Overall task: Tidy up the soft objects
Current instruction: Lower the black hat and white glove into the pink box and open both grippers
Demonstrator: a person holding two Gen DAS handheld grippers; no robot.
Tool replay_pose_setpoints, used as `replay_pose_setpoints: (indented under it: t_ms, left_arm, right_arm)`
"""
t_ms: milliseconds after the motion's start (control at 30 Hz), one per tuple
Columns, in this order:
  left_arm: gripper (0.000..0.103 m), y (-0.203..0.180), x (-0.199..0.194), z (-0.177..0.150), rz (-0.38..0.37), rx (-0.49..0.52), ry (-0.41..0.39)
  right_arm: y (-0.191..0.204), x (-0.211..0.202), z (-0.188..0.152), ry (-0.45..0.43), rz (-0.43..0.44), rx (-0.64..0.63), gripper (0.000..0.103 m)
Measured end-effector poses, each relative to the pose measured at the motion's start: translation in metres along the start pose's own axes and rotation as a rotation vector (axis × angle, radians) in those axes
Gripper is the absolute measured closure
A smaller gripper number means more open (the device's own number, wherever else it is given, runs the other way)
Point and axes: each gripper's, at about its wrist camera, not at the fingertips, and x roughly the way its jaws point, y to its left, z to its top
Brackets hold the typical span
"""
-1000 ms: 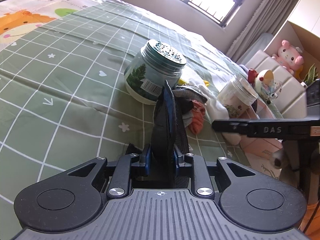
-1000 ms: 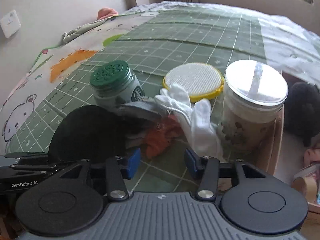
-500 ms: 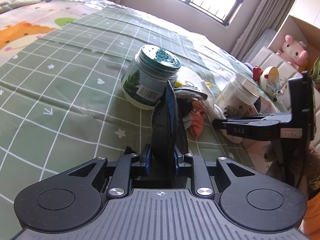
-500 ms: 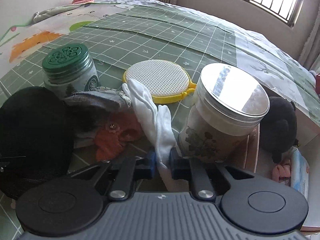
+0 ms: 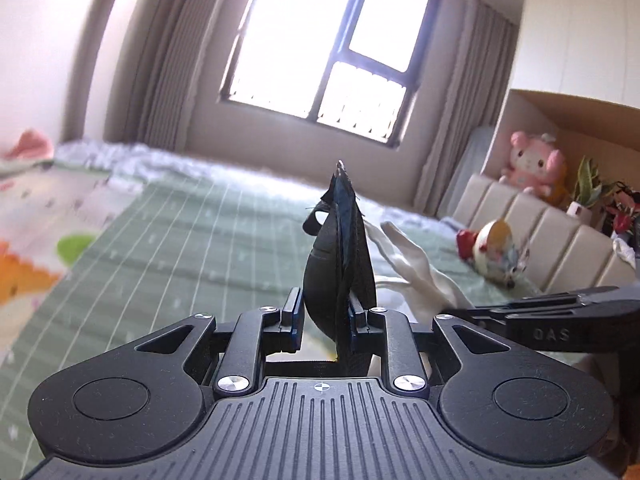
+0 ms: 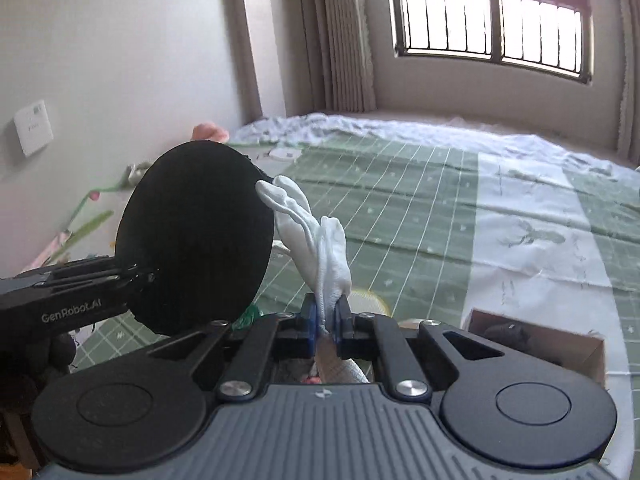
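My left gripper (image 5: 323, 316) is shut on a round black fabric pouch (image 5: 340, 264), held edge-on and raised above the bed. The pouch shows as a black disc in the right wrist view (image 6: 196, 236). My right gripper (image 6: 326, 320) is shut on a white glove (image 6: 316, 240), lifted above the bed, its fingers pointing up and left beside the pouch. The glove also shows in the left wrist view (image 5: 416, 268), with the right gripper's body (image 5: 560, 324) at the right.
The green grid bedsheet (image 6: 400, 216) lies below. A cardboard box (image 6: 536, 340) with something dark inside stands at the bed's right edge. A yellow-rimmed round pad (image 6: 366, 300) lies just past my right gripper. Plush toys (image 5: 532, 160) and a padded headboard (image 5: 540, 240) stand at right.
Both grippers rose and tilted up; the jars and the sock pile dropped out of view. My right gripper lifted the white glove off the bed. The left still holds the pouch.
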Motion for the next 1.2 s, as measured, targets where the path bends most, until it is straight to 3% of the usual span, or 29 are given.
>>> replay_pose_setpoints:
  t_ms: [100, 233, 500, 800, 1100, 1200]
  left_arm:
    - [0.080, -0.030, 0.011, 0.018, -0.042, 0.023, -0.018]
    - [0.080, -0.073, 0.031, 0.019, -0.099, 0.068, -0.004]
    - [0.080, -0.131, 0.090, -0.018, -0.209, 0.056, 0.152]
    - [0.080, -0.152, 0.136, -0.066, -0.211, 0.084, 0.308]
    - [0.079, -0.158, 0.193, -0.096, -0.198, 0.107, 0.453]
    - [0.078, -0.153, 0.208, -0.104, -0.176, 0.128, 0.482]
  right_arm:
    - [-0.018, -0.033, 0.015, -0.075, -0.054, -0.001, 0.095]
    - [-0.053, -0.070, 0.015, -0.132, -0.137, 0.013, 0.094]
    - [-0.123, -0.105, -0.019, -0.128, -0.238, 0.106, 0.094]
    - [-0.164, -0.090, -0.061, -0.070, -0.240, 0.183, 0.094]
    - [-0.190, -0.032, -0.095, 0.042, -0.197, 0.301, 0.093]
    - [-0.192, -0.013, -0.105, 0.104, -0.222, 0.323, 0.079]
